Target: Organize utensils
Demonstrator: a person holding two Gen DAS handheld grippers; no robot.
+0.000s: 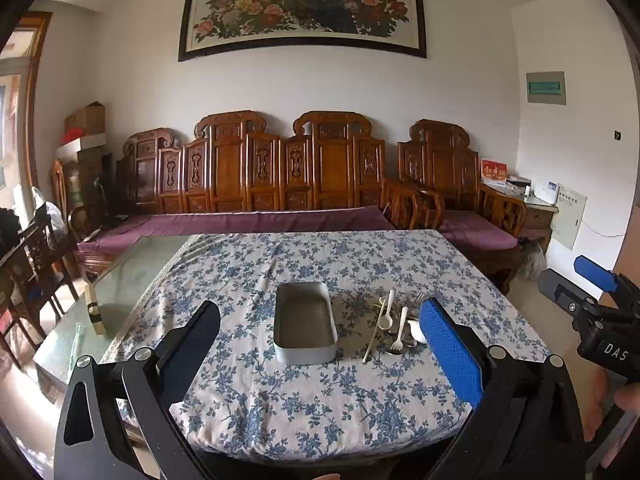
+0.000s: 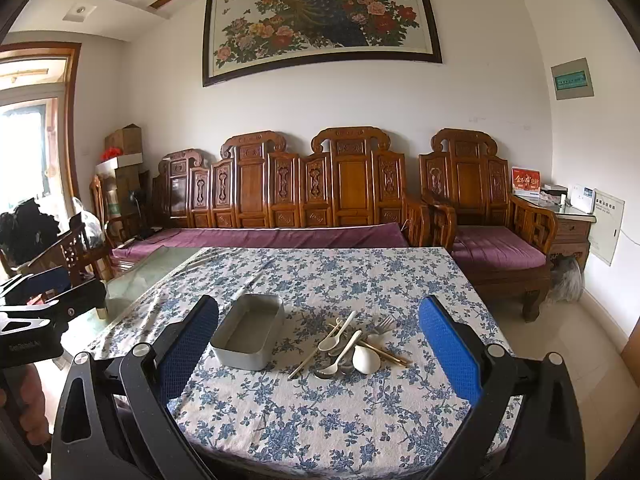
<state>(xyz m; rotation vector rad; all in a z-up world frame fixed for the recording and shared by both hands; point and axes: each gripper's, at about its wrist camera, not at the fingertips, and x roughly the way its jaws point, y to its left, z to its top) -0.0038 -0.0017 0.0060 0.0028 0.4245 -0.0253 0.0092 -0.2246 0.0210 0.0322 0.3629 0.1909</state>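
Observation:
An empty grey metal tray (image 1: 305,322) (image 2: 248,331) sits mid-table on the blue floral tablecloth (image 1: 320,400) (image 2: 320,412). Just right of it lies a heap of utensils (image 1: 394,326) (image 2: 352,346): white plastic spoons (image 2: 338,336), a wide white soup spoon (image 2: 366,358), metal forks (image 2: 384,324) and chopsticks (image 1: 372,338) (image 2: 306,360). My left gripper (image 1: 320,344) is open and empty above the near table, in front of the tray. My right gripper (image 2: 318,344) is open and empty, in front of the heap. The right gripper also shows at the left wrist view's right edge (image 1: 592,300).
A bare glass table top (image 1: 120,280) extends left of the cloth, with a small brush (image 1: 94,310) on it. A carved wooden sofa (image 1: 260,184) with purple cushions stands behind the table, an armchair (image 2: 488,216) to its right. Wooden chairs (image 1: 36,264) stand at left.

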